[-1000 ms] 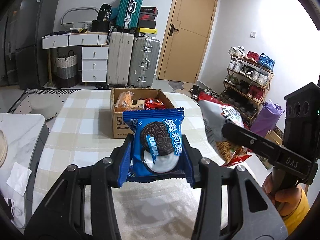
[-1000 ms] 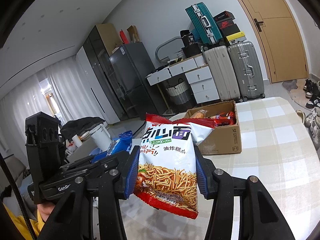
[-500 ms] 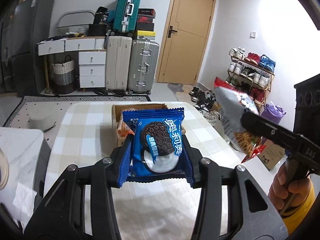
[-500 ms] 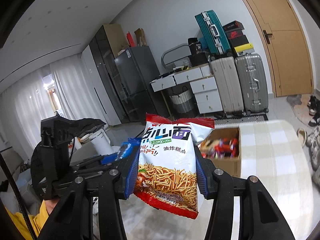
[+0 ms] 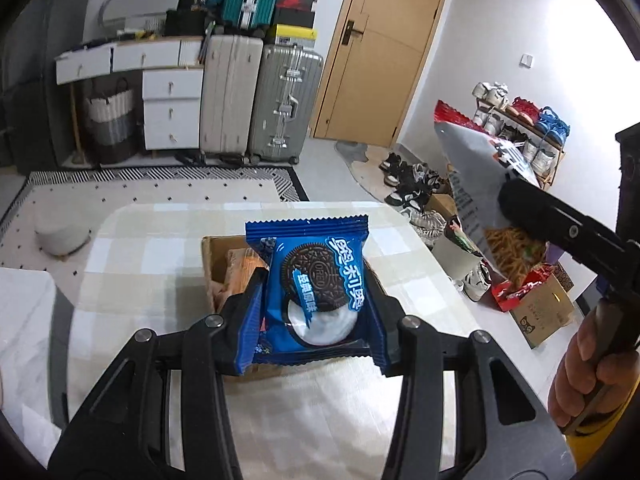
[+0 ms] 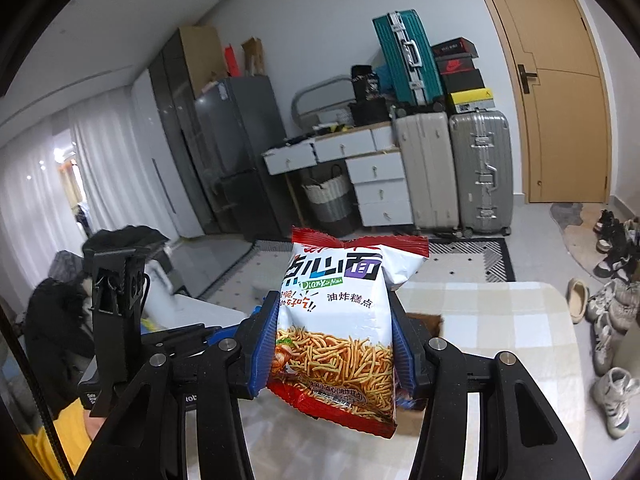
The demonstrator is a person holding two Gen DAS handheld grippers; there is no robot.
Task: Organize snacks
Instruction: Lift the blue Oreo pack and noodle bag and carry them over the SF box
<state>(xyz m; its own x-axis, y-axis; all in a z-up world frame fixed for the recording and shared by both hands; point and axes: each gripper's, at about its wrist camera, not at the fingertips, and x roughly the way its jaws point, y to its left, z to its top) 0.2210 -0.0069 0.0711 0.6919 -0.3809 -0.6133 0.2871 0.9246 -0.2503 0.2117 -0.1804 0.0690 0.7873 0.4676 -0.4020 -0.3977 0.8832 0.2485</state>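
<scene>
Fingers of the left gripper (image 5: 316, 304) clamp a blue cookie packet (image 5: 316, 292) above the cardboard box (image 5: 218, 264) on the checked worktop (image 5: 152, 264) — right gripper (image 6: 334, 350) pinches a noodle-snack bag (image 6: 340, 320), held aloft.

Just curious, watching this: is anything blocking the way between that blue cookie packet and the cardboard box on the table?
Nothing visible. The cookie packet, clamped in the left tool, hangs just in front of the open box. The noodle bag is off to the right.

Upright blue cookie packet (image 5: 316, 292) and red-white noodle-snack bag (image 6: 340, 332) (both pinched, off the table)
</scene>
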